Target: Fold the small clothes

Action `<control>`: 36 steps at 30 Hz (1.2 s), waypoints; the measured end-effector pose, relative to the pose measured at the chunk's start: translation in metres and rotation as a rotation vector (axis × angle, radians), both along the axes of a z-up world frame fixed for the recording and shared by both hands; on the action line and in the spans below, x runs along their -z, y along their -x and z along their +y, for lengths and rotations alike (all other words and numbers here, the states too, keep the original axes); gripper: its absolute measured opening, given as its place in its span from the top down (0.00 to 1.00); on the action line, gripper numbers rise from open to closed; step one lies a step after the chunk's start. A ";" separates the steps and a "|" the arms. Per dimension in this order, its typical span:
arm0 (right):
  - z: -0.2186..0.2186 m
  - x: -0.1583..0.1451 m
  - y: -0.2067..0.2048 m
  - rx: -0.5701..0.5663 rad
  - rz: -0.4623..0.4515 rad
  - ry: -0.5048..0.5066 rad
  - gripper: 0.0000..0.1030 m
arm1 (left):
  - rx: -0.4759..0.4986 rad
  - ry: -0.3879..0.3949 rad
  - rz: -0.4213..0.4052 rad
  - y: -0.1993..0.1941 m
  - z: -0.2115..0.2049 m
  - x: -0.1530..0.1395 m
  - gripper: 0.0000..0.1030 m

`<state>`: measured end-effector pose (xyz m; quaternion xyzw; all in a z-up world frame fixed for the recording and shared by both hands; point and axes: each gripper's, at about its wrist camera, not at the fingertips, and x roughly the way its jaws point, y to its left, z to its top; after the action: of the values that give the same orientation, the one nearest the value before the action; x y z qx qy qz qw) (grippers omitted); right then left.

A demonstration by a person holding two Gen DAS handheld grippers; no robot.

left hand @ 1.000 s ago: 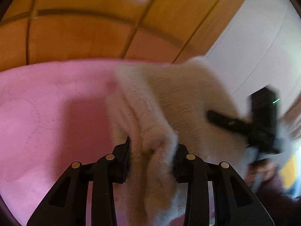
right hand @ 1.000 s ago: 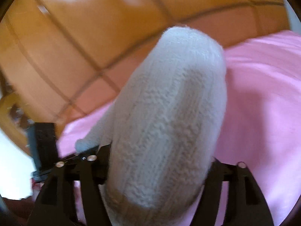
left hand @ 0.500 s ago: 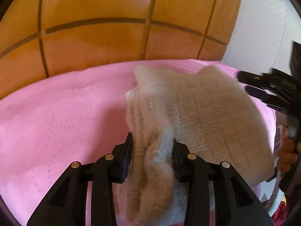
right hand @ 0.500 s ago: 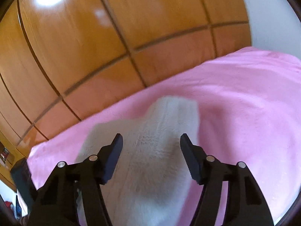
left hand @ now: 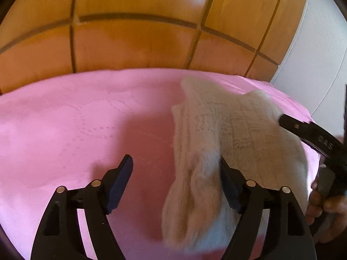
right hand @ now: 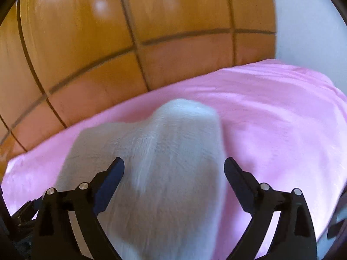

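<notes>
A cream knitted garment (left hand: 227, 143) lies folded on the pink bedspread (left hand: 76, 130). My left gripper (left hand: 175, 173) is open; the garment's near end lies against the inside of its right finger, and the left finger stands apart from it. In the right wrist view the same garment (right hand: 164, 162) lies between the fingers of my right gripper (right hand: 173, 171), which is open and not pinching it. The right gripper also shows at the right edge of the left wrist view (left hand: 312, 134), over the garment's far side.
A wooden panelled wall (left hand: 141, 36) rises behind the bed. A white wall (left hand: 314, 49) stands at the right. The pink bedspread (right hand: 282, 119) spreads wide to either side of the garment. The person's hand (left hand: 325, 205) holds the right gripper's handle.
Both grippers held the garment up a second ago. It came down onto the bedspread; the right gripper opened first, then the left gripper opened.
</notes>
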<state>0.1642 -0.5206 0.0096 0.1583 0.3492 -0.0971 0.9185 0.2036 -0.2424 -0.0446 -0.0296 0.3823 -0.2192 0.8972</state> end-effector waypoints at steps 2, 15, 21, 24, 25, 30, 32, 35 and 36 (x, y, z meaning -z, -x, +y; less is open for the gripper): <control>0.010 0.001 0.016 -0.013 0.016 0.003 0.07 | -0.017 0.002 -0.037 0.013 0.010 -0.009 0.24; 0.072 0.019 0.066 -0.022 0.115 0.047 0.02 | -0.150 -0.027 -0.105 0.073 0.066 -0.023 0.17; 0.090 0.017 0.086 -0.050 0.115 0.078 0.02 | -0.184 -0.054 -0.131 0.097 0.082 -0.024 0.14; 0.091 0.012 0.094 -0.052 0.095 0.066 0.02 | -0.199 -0.068 -0.136 0.104 0.089 -0.024 0.14; 0.092 0.009 0.098 -0.044 0.084 0.064 0.02 | -0.198 -0.067 -0.134 0.105 0.090 -0.025 0.14; 0.103 -0.014 0.114 -0.001 -0.004 0.139 0.02 | -0.204 -0.062 -0.168 0.116 0.092 -0.034 0.09; 0.105 -0.020 0.117 0.019 -0.027 0.153 0.02 | -0.202 -0.067 -0.182 0.121 0.090 -0.036 0.09; 0.105 -0.024 0.123 0.053 -0.035 0.168 0.02 | -0.200 -0.092 -0.206 0.128 0.087 -0.038 0.04; 0.105 -0.024 0.125 0.064 -0.037 0.180 0.02 | -0.202 -0.094 -0.209 0.130 0.086 -0.039 0.04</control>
<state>0.0391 -0.4160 0.0335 0.0881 0.3169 -0.1543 0.9317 0.0734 -0.1566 -0.0059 -0.0029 0.2916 -0.1116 0.9500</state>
